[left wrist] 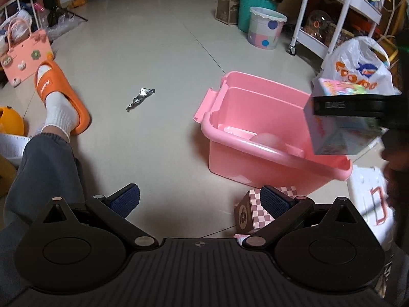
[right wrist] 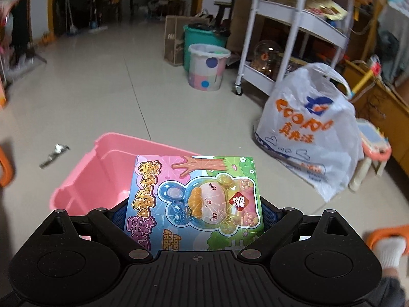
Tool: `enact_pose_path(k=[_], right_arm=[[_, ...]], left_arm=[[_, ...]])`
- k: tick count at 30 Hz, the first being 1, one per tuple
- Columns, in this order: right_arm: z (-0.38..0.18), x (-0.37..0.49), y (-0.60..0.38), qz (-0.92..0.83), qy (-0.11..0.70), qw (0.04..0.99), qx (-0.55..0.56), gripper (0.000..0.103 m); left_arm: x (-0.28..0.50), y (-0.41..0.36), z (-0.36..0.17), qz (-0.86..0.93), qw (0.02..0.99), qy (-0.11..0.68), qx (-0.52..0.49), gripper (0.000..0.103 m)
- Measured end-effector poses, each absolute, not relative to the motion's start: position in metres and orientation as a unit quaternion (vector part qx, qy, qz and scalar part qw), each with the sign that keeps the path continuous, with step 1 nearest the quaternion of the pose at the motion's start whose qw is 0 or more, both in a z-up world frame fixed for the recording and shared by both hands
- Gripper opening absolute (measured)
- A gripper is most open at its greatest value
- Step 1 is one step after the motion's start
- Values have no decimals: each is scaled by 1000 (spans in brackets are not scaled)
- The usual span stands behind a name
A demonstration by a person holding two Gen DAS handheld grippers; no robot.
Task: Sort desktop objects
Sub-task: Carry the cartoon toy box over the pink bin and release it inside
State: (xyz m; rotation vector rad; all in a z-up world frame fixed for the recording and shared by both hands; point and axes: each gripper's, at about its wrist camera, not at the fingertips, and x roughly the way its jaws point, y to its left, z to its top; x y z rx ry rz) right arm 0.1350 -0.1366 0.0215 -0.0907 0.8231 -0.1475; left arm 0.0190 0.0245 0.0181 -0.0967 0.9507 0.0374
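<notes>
My right gripper is shut on a colourful toy box printed with a cartoon figure, its blue pads pressing both sides. In the left wrist view that box hangs above the right end of the pink plastic bin, whose rim lies just beyond the box in the right wrist view. A pale round object lies inside the bin. My left gripper is open over bare floor with nothing between its fingers. A checkered box stands right beside its right finger.
A crumpled foil wrapper lies on the tiles left of the bin. A person's leg in an orange slipper is at the left. A white shopping bag, a dotted bucket and a white wheeled shelf stand beyond.
</notes>
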Motion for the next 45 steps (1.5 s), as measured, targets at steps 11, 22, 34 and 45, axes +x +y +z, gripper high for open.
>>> enact_pose_path(k=[11,22,34,45], right_arm=[[-33,180,-117,-91,450,878,-138,91],[-51,184,-89,-71,449,863,-223,92],[-89,233,-102,-51,556,819,-131,92],[-113,262,-122,-23,608,787,-103,93]], left_arm=[[24,26,3,-1,876,475,-82,103],[25,17,-16,-3,869,488,-83,103],[37,9,-42,-1,862,503,-65,103],[39,7,-58,1,854,517,-57,103]])
